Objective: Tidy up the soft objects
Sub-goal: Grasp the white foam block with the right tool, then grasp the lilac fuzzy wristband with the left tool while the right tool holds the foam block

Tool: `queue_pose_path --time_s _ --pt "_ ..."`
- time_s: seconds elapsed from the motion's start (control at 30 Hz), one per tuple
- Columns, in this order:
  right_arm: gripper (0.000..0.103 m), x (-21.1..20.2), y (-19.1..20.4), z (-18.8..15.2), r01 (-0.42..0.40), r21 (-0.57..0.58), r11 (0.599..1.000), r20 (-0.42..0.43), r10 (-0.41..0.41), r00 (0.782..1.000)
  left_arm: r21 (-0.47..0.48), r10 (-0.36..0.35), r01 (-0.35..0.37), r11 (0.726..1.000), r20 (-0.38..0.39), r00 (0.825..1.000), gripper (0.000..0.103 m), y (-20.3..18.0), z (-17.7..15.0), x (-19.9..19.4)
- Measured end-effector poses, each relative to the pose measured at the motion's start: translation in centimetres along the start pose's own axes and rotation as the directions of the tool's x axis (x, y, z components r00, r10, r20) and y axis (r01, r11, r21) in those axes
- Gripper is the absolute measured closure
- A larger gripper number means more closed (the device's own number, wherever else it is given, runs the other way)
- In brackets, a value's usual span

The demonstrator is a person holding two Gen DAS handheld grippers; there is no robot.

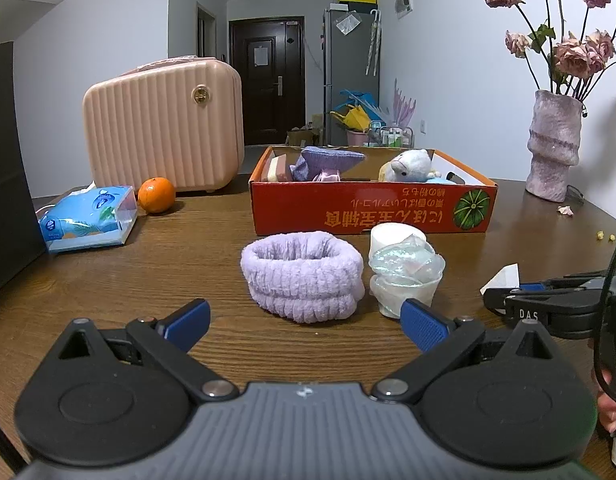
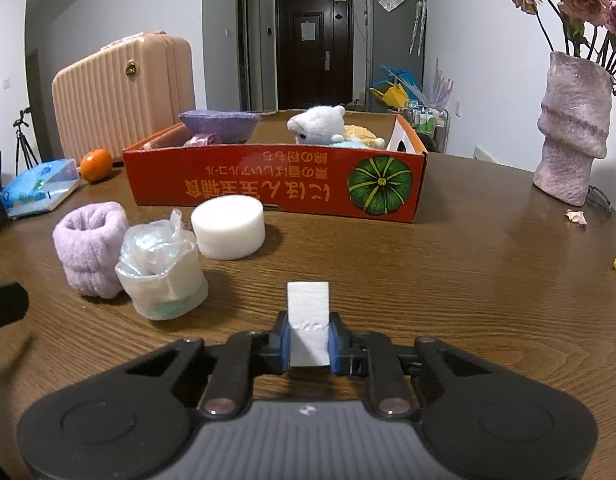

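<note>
The right gripper [image 2: 309, 346] clamped a white foam block [image 2: 308, 320] low over the table [image 2: 467, 280]; the left gripper [image 1: 306, 322] stood wide, nothing between its pads. Beyond lay a lilac headband [image 1: 302, 274], then the red box [image 2: 276, 182] far.

Our two handheld grippers, black and grey with blue pads

We saw that the left gripper [image 1: 304, 322] and right gripper [image 2: 309, 346] each had a ribbed grey body, black linkage arms on silver pivot screws, and ribbed blue fingertips [image 1: 421, 325].
</note>
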State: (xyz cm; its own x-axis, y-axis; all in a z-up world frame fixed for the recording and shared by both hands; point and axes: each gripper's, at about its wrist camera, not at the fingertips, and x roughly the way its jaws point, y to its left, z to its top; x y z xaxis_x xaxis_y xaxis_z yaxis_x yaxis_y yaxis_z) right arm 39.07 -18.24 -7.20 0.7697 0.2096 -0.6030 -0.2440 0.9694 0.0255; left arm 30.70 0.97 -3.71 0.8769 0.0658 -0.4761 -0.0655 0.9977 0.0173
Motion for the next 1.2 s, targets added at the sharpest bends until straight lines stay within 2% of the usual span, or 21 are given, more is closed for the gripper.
queue_pose_path --time_s 0.3,0.53,1.0,1.2 --pt "0.085 -0.6 -0.1 0.1 0.02 0.01 1.0 0.048 -0.021 0.999 -0.01 0.0 0.0 1.0 0.007 1.0 0.0 0.2 0.3 0.2" --pt "0.085 -0.9 -0.3 0.2 0.05 0.032 0.998 0.081 -0.053 0.995 -0.02 -0.029 0.03 0.999 0.005 1.0 0.0 0.7 0.8 1.1" --pt "0.085 -0.3 0.9 1.0 0.074 0.038 0.997 0.119 -0.078 0.99 -0.004 -0.034 0.034 0.999 -0.03 0.999 0.0 1.2 1.6 4.3" --pt "0.085 0.1 1.1 1.3 0.082 0.043 0.996 0.126 -0.087 0.988 0.013 -0.037 0.037 0.999 -0.022 0.999 0.0 1.3 2.0 5.5"
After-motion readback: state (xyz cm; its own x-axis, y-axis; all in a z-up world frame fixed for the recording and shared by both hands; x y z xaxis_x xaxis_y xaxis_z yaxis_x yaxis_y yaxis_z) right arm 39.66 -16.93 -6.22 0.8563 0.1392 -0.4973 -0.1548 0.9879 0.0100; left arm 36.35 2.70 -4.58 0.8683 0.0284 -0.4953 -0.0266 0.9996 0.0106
